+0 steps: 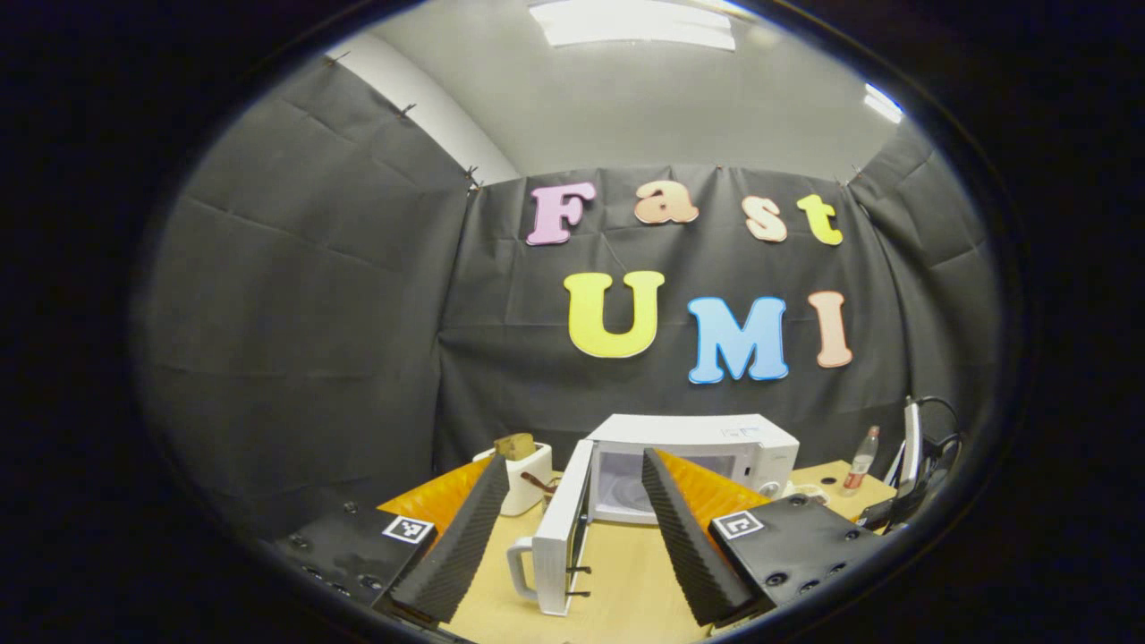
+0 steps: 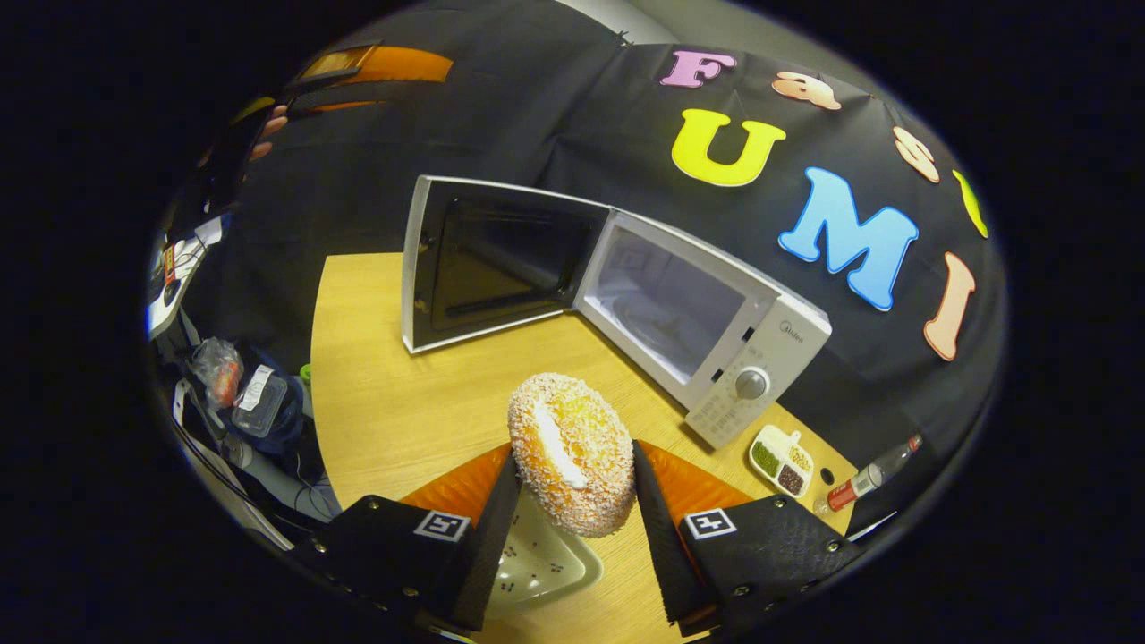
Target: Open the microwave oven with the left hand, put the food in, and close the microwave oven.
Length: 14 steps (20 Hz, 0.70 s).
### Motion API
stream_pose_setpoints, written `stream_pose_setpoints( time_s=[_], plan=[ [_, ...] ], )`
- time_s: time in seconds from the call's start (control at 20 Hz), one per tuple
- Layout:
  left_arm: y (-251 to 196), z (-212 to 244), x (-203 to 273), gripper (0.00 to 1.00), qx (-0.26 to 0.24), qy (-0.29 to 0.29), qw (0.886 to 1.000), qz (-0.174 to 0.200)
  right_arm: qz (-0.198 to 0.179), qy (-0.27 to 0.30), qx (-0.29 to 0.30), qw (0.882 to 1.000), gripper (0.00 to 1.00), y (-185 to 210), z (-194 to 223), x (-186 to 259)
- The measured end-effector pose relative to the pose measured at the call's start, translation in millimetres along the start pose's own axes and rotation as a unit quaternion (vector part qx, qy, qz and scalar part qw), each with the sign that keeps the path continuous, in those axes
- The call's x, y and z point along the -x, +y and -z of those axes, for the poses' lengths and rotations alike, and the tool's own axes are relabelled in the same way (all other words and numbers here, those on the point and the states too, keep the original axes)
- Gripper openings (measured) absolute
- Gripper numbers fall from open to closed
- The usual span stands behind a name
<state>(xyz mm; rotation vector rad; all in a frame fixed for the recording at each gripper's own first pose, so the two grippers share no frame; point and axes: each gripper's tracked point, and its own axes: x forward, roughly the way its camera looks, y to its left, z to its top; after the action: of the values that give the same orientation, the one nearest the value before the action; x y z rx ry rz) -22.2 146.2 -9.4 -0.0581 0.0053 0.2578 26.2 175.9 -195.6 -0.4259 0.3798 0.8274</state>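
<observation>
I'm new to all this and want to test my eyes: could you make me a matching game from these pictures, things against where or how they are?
Things:
1. doughnut
2. microwave door
3. small sectioned dish
4. left gripper

States:
a. swung wide open
b. on the table beside the microwave's control panel
c. empty, fingers apart
d. pinched between the right gripper fingers

Pairs: 1-d, 2-a, 3-b, 4-c

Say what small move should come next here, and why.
Probably carry the donut forward into the microwave. The right gripper is shut on the donut above the white dish, the door stands wide open, and the cavity looks empty. The left gripper is open, holding nothing.
</observation>
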Motion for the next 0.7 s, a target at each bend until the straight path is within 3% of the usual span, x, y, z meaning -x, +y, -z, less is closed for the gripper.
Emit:
stream_pose_setpoints(
  time_s=[0.4, 0.7],
  plan=[
    [52.9, -0.8, -42.7, 0.97, 0.002, -0.015, 1.000, -0.017, 0.047, -0.056, -0.006, 0.997, 0.72, -35.3, -87.0, -48.8],
    [97.5, 14.7, -67.7, 0.97, 0.012, -0.009, 0.999, -0.047, 0.067, -0.064, 0.027, 0.995, 0.72, -56.7, -120.5, -100.3]
  ],
)
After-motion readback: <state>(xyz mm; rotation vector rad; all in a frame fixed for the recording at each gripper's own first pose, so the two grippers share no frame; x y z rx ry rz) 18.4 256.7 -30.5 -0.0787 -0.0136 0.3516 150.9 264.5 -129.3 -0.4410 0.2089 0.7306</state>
